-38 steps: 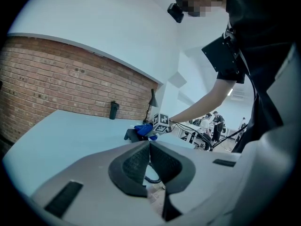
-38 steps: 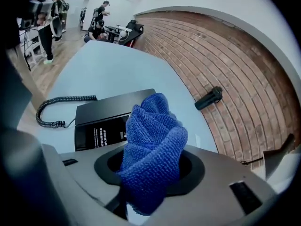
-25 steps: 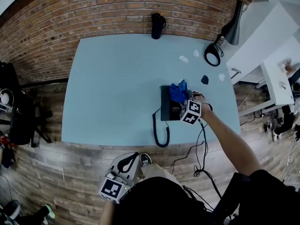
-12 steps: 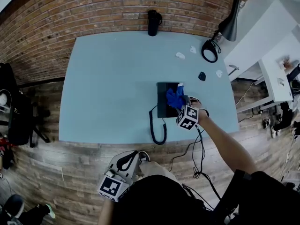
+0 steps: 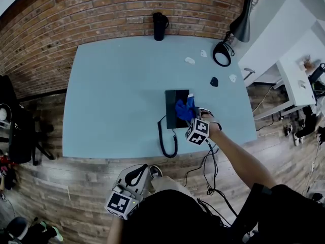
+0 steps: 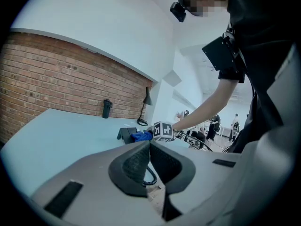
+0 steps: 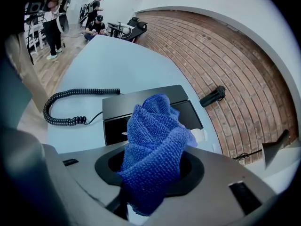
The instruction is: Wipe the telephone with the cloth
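Observation:
The black telephone (image 5: 173, 110) lies flat near the middle of the light blue table (image 5: 117, 95), and its coiled cord (image 5: 165, 139) trails to the near edge. My right gripper (image 5: 189, 116) is shut on the blue cloth (image 5: 184, 109), which rests on the telephone's right side. In the right gripper view the cloth (image 7: 153, 142) bunches out of the jaws over the telephone (image 7: 141, 108). Off the table's near edge, low by the person's body, my left gripper (image 5: 143, 171) is shut and holds nothing. It looks across at the telephone (image 6: 125, 134) and the cloth (image 6: 141, 136).
A black flask (image 5: 159, 26) stands at the table's far edge by the brick wall. A black desk lamp (image 5: 229, 37) sits at the far right corner. Small white bits (image 5: 189, 61) and a small black object (image 5: 214, 81) lie right of the telephone. Cables hang below my right gripper.
My right gripper has drawn the cloth from the telephone's far end toward its middle, nearer the person. The left gripper has stayed where it was.

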